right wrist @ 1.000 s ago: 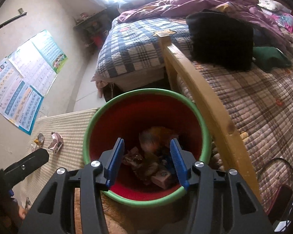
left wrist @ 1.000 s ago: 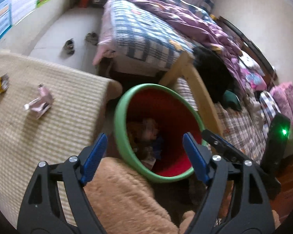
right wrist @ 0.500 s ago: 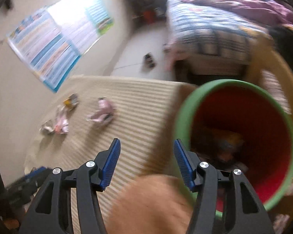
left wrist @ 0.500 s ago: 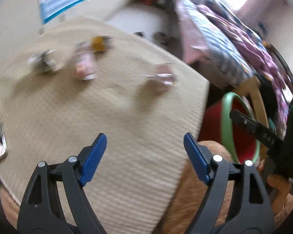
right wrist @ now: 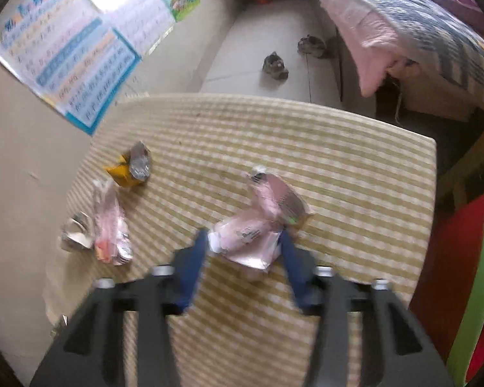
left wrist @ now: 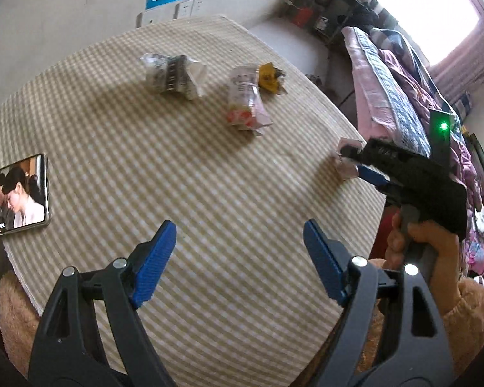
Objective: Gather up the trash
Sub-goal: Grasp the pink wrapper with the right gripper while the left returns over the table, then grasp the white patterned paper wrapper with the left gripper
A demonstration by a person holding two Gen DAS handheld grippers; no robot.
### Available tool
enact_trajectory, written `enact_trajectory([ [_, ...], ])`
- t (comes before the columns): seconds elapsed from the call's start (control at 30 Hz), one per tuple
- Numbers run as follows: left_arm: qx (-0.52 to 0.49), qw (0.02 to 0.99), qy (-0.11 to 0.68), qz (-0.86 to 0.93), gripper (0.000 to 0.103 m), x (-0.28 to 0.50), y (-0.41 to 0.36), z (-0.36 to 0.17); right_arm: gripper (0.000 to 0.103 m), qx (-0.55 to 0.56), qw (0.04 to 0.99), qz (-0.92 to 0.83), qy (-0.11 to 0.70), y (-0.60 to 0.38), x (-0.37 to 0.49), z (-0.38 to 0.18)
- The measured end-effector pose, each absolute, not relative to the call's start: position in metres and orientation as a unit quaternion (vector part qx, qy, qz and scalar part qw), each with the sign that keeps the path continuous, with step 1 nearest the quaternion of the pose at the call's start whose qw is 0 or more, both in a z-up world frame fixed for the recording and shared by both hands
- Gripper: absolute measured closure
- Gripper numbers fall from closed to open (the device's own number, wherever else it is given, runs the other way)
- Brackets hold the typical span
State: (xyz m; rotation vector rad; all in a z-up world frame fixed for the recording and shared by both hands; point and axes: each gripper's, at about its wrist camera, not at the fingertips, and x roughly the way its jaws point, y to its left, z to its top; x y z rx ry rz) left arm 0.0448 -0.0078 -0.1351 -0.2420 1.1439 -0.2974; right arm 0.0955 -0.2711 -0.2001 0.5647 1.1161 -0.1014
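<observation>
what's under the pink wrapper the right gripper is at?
The checked tablecloth lies under the pink wrapper, which sits between the open right gripper fingers. Whatever sits directly beneath the crumpled wrapper is covered.

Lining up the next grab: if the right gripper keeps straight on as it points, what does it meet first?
The crumpled pink wrapper: it already sits between the right gripper fingers, jaws open either side. Contact is unclear through the blur.
</observation>
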Motion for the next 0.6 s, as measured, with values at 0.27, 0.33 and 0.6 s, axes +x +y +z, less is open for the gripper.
enact_trajectory([
  [0.27,-0.112,0.832,0.533,-0.105,0.025,0.07,0.016,-0.145,0.067,0.206,0.849,-0.002,0.486,-0.257,0.036,-0.17],
  [0.33,-0.101,0.841,0.523,-0.092,0.025,0.085,0.02,-0.143,0.066,0.173,0.859,0.012,0.482,-0.244,0.002,-0.165],
  [0.6,-0.075,0.862,0.498,-0.064,0.014,0.159,0.024,-0.144,0.066,0.195,0.856,0.034,0.478,-0.231,-0.024,-0.175],
])
